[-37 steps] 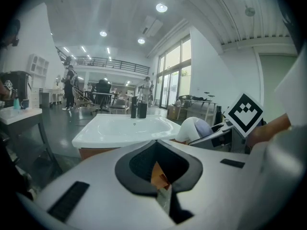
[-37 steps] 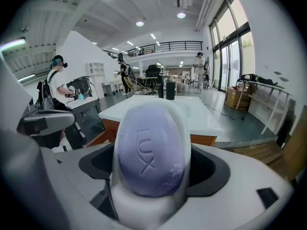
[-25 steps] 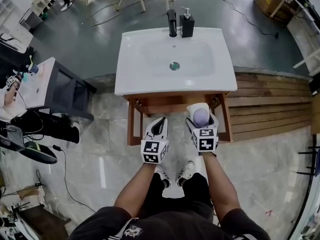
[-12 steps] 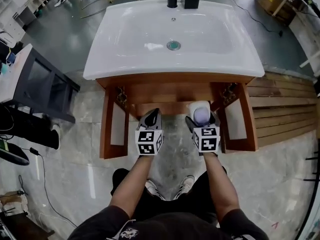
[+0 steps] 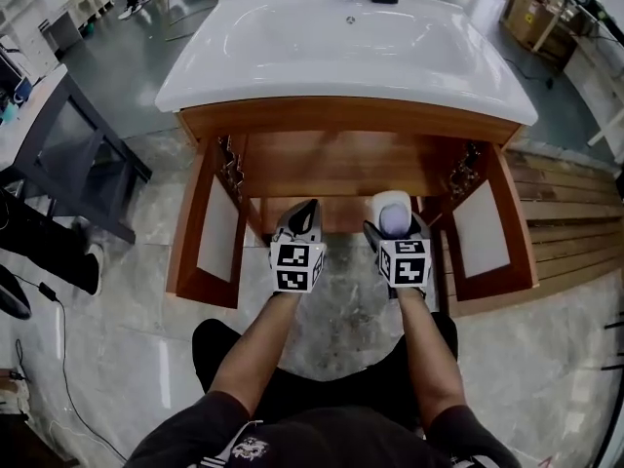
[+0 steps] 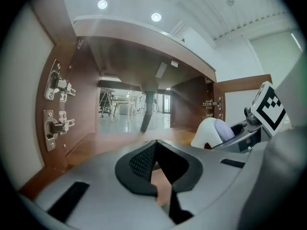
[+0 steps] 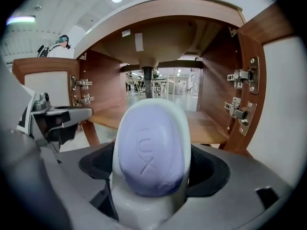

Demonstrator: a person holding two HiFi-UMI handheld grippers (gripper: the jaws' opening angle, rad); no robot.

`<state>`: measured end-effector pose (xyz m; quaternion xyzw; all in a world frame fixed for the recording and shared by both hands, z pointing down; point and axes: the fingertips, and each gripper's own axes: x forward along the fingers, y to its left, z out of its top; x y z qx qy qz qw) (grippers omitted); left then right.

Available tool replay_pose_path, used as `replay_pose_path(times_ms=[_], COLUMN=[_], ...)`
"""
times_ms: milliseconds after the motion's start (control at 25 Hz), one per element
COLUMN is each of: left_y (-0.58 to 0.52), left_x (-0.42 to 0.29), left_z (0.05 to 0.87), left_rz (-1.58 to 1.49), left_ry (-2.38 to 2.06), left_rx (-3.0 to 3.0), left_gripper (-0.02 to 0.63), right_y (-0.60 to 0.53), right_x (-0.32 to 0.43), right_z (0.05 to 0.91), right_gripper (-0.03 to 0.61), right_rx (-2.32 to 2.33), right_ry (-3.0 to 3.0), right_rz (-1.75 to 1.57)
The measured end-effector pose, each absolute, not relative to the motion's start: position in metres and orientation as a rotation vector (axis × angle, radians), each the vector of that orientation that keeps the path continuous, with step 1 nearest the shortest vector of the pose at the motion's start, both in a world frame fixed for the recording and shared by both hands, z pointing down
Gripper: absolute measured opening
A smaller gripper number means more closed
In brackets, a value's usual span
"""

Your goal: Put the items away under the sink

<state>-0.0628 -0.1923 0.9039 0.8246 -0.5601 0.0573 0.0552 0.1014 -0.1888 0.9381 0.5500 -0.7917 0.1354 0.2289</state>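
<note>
A white bottle with a lilac LUX cap (image 7: 151, 152) sits upright in my right gripper (image 5: 394, 224), which is shut on it. The bottle (image 5: 393, 213) hangs just in front of the open wooden cabinet (image 5: 341, 169) under the white sink (image 5: 341, 52). My left gripper (image 5: 304, 214) is beside it on the left, shut and empty, pointing into the same opening. In the left gripper view the bottle (image 6: 211, 133) shows at the right, in front of the cabinet's wooden shelf (image 6: 115, 139). The bare shelf (image 7: 206, 126) lies just beyond the bottle.
Both cabinet doors stand open, the left door (image 5: 220, 242) and the right door (image 5: 482, 228). A dark drain pipe (image 7: 147, 80) drops from the basin at the middle of the cabinet. Metal hinges (image 7: 242, 97) line the side walls. A dark desk (image 5: 68, 154) is at the left.
The view has dropped lower and nearer the cabinet, so its inside now shows. Both grippers have moved forward to the cabinet opening, the right one still carrying the bottle.
</note>
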Motion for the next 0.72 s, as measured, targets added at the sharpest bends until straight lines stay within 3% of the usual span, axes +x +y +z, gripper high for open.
replay_pose_path(times_ms=[720], left_y=[-0.258], left_x=[-0.066], left_z=[0.868], left_rz=[0.145], left_ry=[-1.659], left_rx=[2.560], left_gripper=[0.006], right_y=[-0.302], right_x=[0.099], right_z=[0.913], right_gripper=[0.463], right_rx=[1.498], right_ry=[-2.103], right_rz=[0.434])
